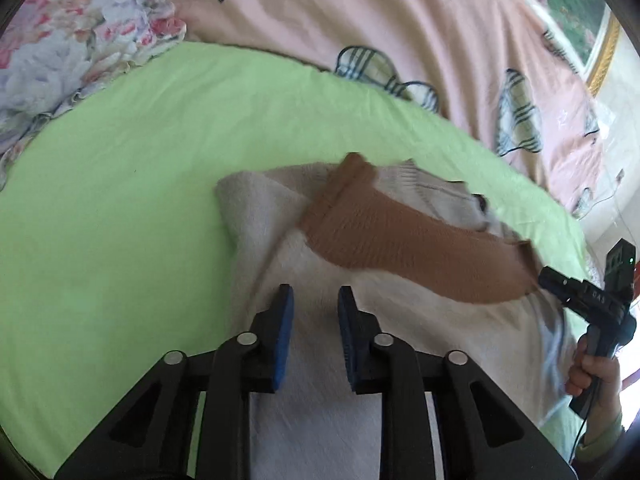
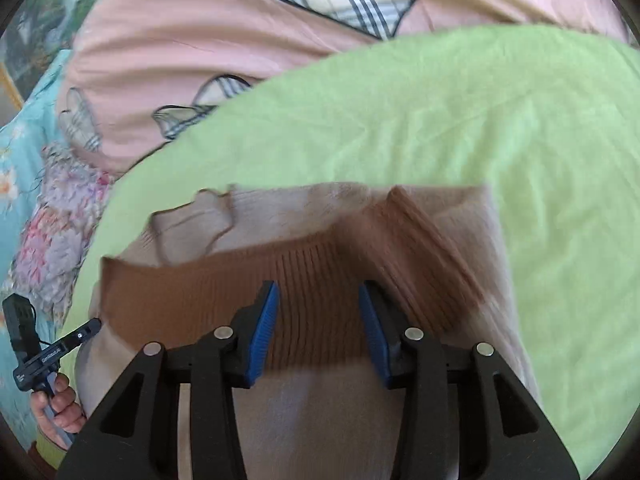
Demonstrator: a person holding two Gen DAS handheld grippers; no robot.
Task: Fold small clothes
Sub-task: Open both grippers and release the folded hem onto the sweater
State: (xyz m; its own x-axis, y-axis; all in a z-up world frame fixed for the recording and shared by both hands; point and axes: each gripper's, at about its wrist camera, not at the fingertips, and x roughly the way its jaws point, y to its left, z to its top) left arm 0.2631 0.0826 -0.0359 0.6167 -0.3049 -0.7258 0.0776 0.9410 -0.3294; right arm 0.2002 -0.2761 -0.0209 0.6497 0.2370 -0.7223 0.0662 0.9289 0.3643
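Green sheet (image 1: pixel 120 200) is your work surface; the cream sweater (image 1: pixel 340 360) lies flat on it at 6 o'clock in both views, its brown sleeve (image 2: pixel 312 292) folded across the chest. Left gripper (image 1: pixel 316 300) and right gripper (image 2: pixel 316 300) both hover with jaws apart, holding nothing. Pinch both hem corners together, then fold evenly toward 12 o'clock.

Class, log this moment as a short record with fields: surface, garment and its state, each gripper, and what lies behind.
surface: green sheet
garment: cream sweater lying on the sheet, its brown sleeve folded across the body
left gripper: open, holding nothing, over the cream body
right gripper: open, holding nothing, over the brown sleeve
behind: pink quilt with plaid hearts; floral bedding to one side
note: some motion blur on the sweater
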